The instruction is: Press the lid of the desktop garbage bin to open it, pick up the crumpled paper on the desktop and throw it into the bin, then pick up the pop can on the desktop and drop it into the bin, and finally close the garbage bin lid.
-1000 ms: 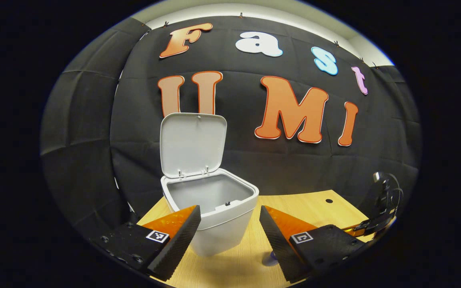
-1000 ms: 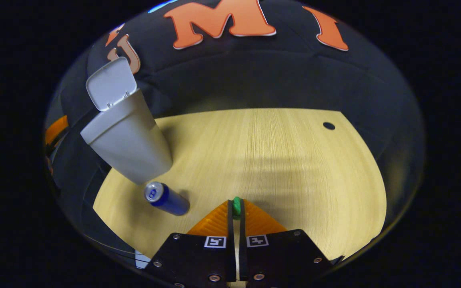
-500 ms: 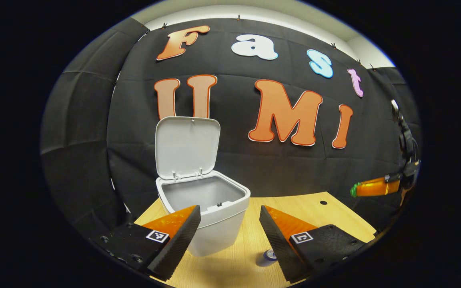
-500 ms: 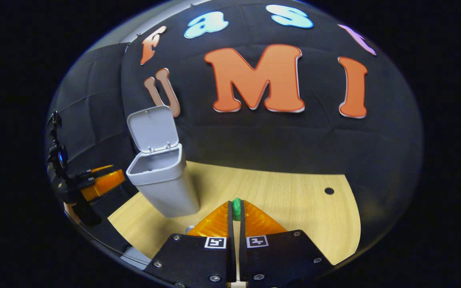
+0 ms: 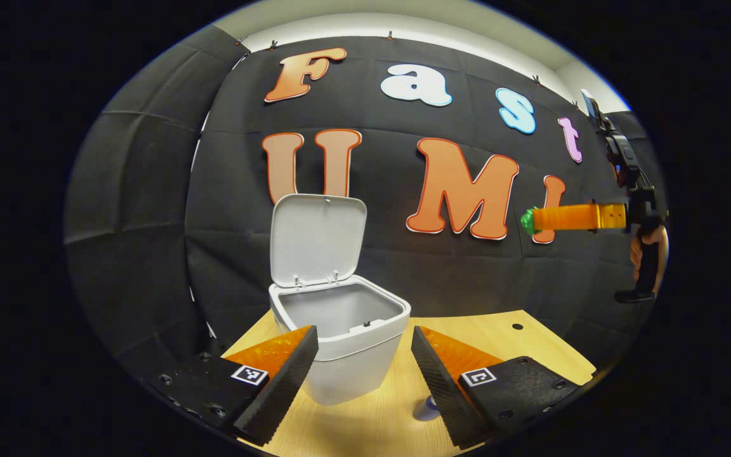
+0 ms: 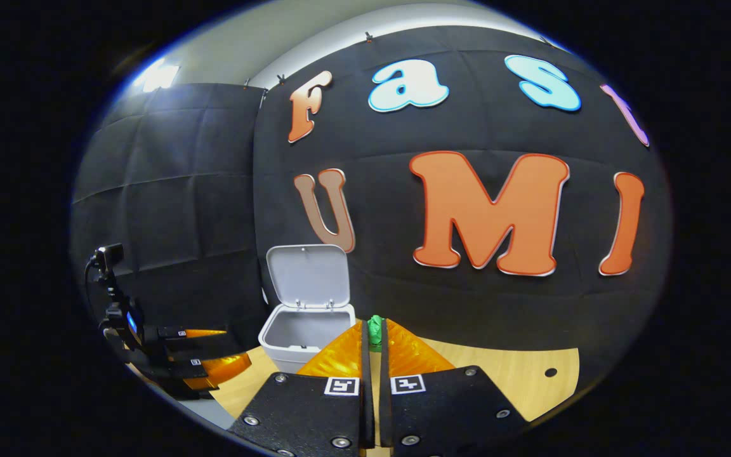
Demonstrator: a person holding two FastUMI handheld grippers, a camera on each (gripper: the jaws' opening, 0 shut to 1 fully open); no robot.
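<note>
The bin [image 5: 346, 343] is standing open, its lid [image 5: 316, 240] rising upright at the back — its mouth is lying free from above. The pop can [image 5: 426, 408] is sitting beside the bin's base; the worktop [image 5: 530, 349] is lying bare toward its right edge.

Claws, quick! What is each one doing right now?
Left claw: open, holding nothing, in front of the open garbage bin.
Right claw: shut on a small green crumpled paper.
</note>
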